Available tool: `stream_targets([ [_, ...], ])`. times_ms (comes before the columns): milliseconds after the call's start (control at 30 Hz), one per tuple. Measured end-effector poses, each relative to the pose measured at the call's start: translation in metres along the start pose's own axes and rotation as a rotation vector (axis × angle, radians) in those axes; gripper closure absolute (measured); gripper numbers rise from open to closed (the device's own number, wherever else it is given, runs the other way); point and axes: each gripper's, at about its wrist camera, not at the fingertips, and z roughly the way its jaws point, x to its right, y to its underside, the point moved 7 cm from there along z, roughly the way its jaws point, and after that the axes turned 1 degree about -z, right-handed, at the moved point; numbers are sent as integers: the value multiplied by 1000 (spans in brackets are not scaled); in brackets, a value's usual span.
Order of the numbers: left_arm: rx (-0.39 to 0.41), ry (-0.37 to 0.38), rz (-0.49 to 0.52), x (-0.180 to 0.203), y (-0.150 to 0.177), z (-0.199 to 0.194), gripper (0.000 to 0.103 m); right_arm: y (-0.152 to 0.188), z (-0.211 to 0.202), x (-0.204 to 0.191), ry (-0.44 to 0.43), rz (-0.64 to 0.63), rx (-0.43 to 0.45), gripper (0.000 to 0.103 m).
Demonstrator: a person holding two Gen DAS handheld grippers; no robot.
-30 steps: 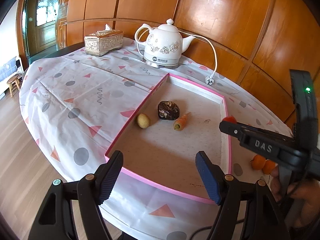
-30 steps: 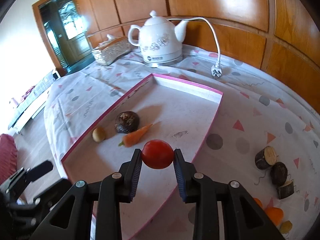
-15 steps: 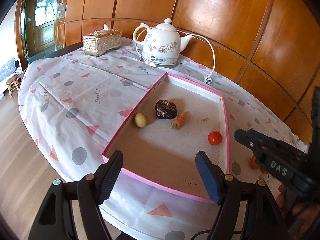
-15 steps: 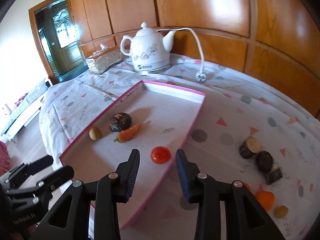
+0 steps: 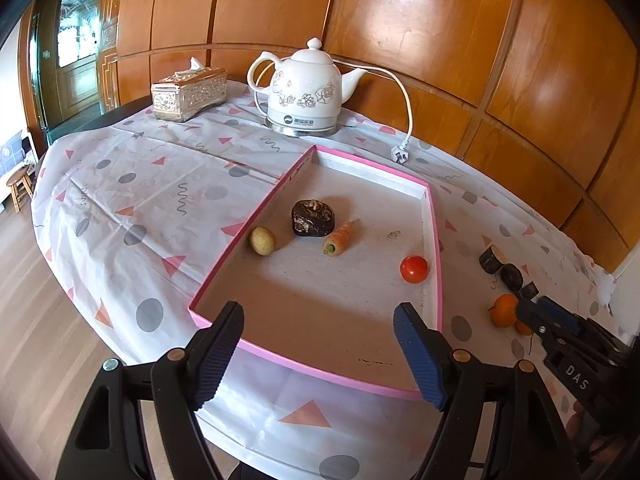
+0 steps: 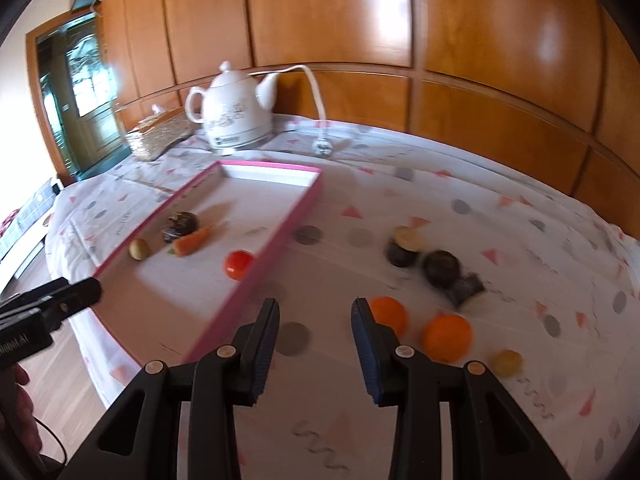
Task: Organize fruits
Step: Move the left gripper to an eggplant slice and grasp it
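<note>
A pink-rimmed tray point(image 5: 434, 240) holds a red tomato point(image 5: 414, 268) near its right wall, a carrot point(image 5: 339, 238), a dark lumpy fruit point(image 5: 312, 218) and a small yellowish fruit point(image 5: 263, 241). My left gripper point(image 5: 318, 316) hovers over the tray's near end, its jaws opening with nothing between them. My right gripper point(image 6: 316, 312) is open and empty over the cloth, right of the tray. Just beyond its right finger lie two oranges point(image 6: 387, 314) point(image 6: 447, 337) and a small yellow fruit point(image 6: 507, 363). Farther back sit dark cut pieces point(image 6: 441, 268).
A white kettle point(image 5: 306, 96) with cord and plug point(image 5: 400, 155) stands behind the tray, with a silver tissue box point(image 5: 188, 94) to its left. Wood panelling backs the table. The cloth-covered table edge curves close below both grippers.
The right gripper let go of the tomato, which now lies in the tray, and drew back to the right toward the oranges. The left gripper has hardly moved.
</note>
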Motion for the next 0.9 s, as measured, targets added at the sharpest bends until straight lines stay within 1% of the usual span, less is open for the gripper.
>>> stream_targets([
  [300,-4,19,30,10,2,0,25,28,-16,64,146,75,-5,65],
  [467,-15,38,66,23,2,4,25,47,-31,108,220,166,-7,65],
  [700,-21,100,160,55,1,4,25,78,-43,160,301,296,-42,65],
  [833,-51,149,237,79,4,8,25,91,-48,178,335,333,-52,65],
  [867,-72,174,262,87,6,10,25,93,-49,180,339,340,-53,65],
  [900,-82,184,273,91,6,11,25,96,-49,183,344,347,-54,65],
])
